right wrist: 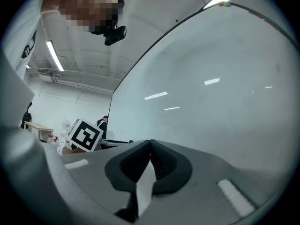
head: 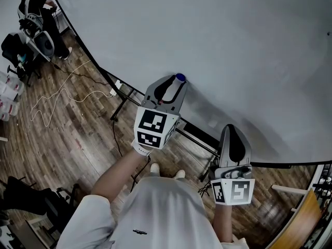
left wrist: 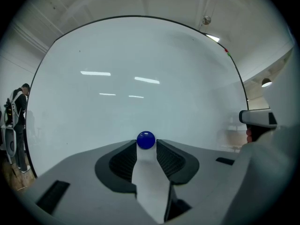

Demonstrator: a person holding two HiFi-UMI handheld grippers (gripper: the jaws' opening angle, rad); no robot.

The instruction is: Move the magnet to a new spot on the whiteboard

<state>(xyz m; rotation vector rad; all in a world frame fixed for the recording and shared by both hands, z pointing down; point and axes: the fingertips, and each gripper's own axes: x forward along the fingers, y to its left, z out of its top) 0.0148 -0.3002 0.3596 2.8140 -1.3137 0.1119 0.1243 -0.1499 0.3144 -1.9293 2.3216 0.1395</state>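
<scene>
A small blue ball magnet (head: pixel 180 78) sits on the big whiteboard (head: pixel 218 35), low and near its left edge. My left gripper (head: pixel 177 83) reaches up to the board and is shut on it. In the left gripper view the magnet (left wrist: pixel 146 140) fills the gap between the two tips of the gripper (left wrist: pixel 146 149), against the whiteboard (left wrist: pixel 140 60). My right gripper (head: pixel 232 130) hangs lower to the right, in front of the board's bottom edge, shut and holding nothing. In the right gripper view its jaws (right wrist: pixel 150 142) meet, with the whiteboard (right wrist: pixel 225 102) beyond.
The whiteboard stands on a black frame (head: pixel 194 133) over a wooden floor. White cables (head: pixel 62 93) trail across the floor at left. A person (head: pixel 37 8) stands by chairs and gear at far left. Wooden furniture (head: pixel 303 219) is at bottom right.
</scene>
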